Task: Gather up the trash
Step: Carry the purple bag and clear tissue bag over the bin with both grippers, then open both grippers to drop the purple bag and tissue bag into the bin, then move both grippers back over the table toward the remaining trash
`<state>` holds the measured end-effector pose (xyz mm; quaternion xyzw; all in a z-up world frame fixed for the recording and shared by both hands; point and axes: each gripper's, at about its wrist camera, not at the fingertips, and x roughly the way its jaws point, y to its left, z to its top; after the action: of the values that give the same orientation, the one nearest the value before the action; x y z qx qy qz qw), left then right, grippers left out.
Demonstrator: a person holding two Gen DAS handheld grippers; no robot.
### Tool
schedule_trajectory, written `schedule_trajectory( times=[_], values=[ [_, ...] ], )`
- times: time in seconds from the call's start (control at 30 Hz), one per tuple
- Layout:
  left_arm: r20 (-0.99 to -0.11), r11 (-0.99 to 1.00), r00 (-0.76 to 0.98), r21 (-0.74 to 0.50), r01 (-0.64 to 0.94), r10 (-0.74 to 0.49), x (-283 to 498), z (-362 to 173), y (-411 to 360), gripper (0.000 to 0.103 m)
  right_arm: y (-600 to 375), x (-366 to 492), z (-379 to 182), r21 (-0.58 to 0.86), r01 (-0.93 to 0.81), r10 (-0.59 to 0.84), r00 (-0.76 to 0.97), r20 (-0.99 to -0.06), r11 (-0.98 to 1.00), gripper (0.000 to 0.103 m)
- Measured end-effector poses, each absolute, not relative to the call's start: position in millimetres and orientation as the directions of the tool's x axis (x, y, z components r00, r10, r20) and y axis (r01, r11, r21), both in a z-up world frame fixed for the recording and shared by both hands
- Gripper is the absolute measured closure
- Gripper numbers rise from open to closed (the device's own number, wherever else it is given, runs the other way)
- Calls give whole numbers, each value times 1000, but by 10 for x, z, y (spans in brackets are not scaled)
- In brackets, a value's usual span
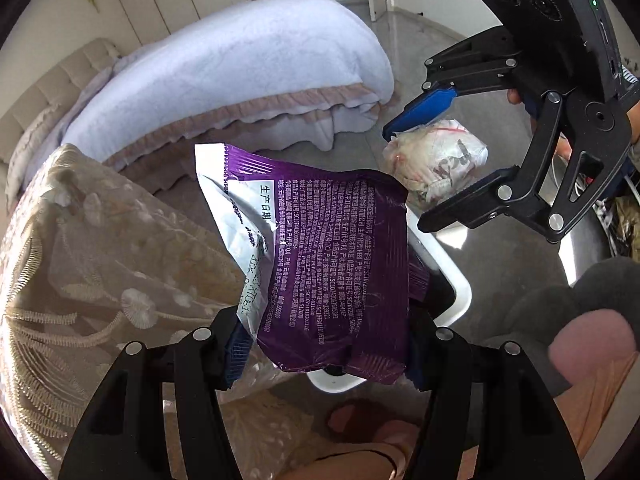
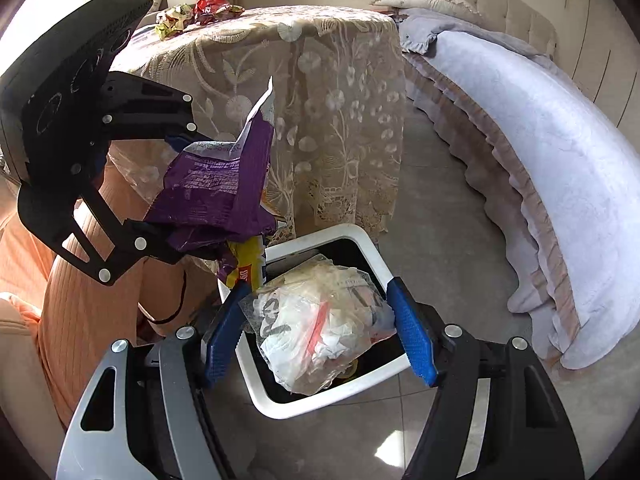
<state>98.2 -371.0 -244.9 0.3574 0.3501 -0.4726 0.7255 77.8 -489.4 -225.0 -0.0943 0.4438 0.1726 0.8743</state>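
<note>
My left gripper (image 1: 320,344) is shut on a purple snack bag (image 1: 332,252), its printed back facing the camera. My right gripper (image 2: 320,332) is shut on a crumpled clear plastic wad (image 2: 320,320) stuffed with paper, blue pads (image 2: 412,336) pressing on both sides. Both bundles hang over a white-rimmed trash bin (image 2: 360,384) with a dark inside, standing on the floor. In the right wrist view the left gripper (image 2: 180,188) holds the purple bag (image 2: 224,196) just above the bin's far left corner. The left wrist view shows the right gripper (image 1: 424,168) with the wad (image 1: 436,160) at upper right.
A round table under a lace cloth (image 2: 340,120) stands right behind the bin, with a red wrapper (image 2: 212,8) and a yellow-green wrapper (image 2: 172,20) on top. A bed (image 2: 540,160) runs along the right. A person's orange-clad leg (image 2: 80,280) is at left.
</note>
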Motion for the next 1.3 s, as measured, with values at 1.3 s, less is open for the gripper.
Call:
schedule_trajectory(
  times=[1.3],
  values=[
    [-725, 341, 423, 271, 900, -544, 733, -1768, -3530, 5, -4550, 827, -1656, -114, -479, 254, 634, -731, 870, 4]
  ],
)
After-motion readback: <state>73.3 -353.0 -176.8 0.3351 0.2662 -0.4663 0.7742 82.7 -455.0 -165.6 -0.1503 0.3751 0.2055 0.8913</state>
